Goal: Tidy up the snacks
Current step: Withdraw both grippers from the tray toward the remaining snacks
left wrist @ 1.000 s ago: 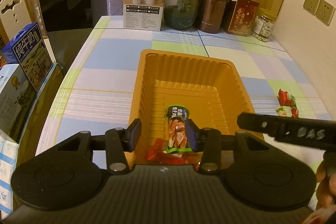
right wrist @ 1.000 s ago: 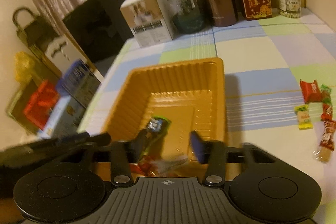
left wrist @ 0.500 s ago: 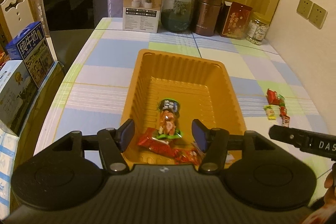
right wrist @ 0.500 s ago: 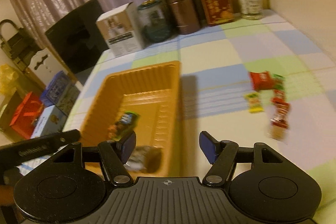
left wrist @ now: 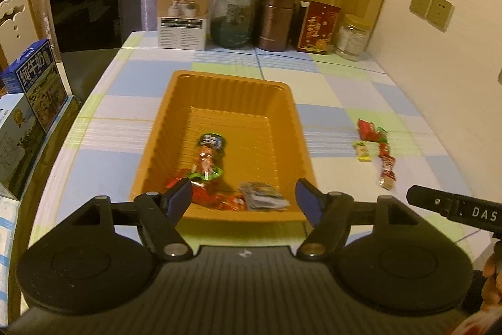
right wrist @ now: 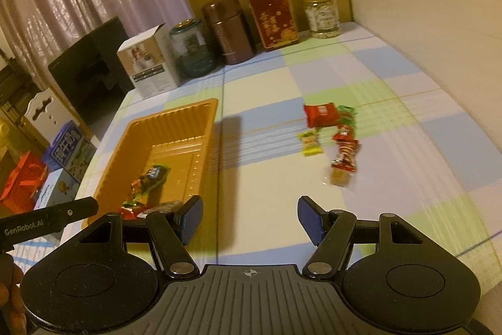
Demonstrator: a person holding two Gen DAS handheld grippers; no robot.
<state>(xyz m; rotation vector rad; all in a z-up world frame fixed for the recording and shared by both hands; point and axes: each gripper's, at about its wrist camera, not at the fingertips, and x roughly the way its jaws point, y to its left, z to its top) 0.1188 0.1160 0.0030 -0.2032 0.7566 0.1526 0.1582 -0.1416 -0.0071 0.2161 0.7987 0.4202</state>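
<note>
moved: both hand-held grippers pulled back from the orange tray since a second ago, and the green-topped snack pack the left one was pinching now lies loose inside the tray
left hand-held gripper (left wrist: 244,199): jaws spread wide, nothing between them, hovering over the near rim of the tray
right hand-held gripper (right wrist: 250,218): also wide open and empty, over bare bench just right of the tray, pointing toward the loose snacks
orange tray (left wrist: 229,85): sits mid-bench on the checked cloth
green-topped snack pack (left wrist: 207,157): lying lengthwise in the middle of the tray floor
other stuff in tray: red wrappers (left wrist: 216,199) and a silvery packet (left wrist: 263,196) bunched at the near end
loose snacks (right wrist: 332,131): small cluster on the bench to the right of the tray, well apart from it. red pouch (right wrist: 321,114) farthest, yellow-green candy (right wrist: 310,143) on its left, long red pack (right wrist: 345,157) nearest
far edge of bench: white box (left wrist: 183,16), jars and a red tin lined up along the far end
</note>
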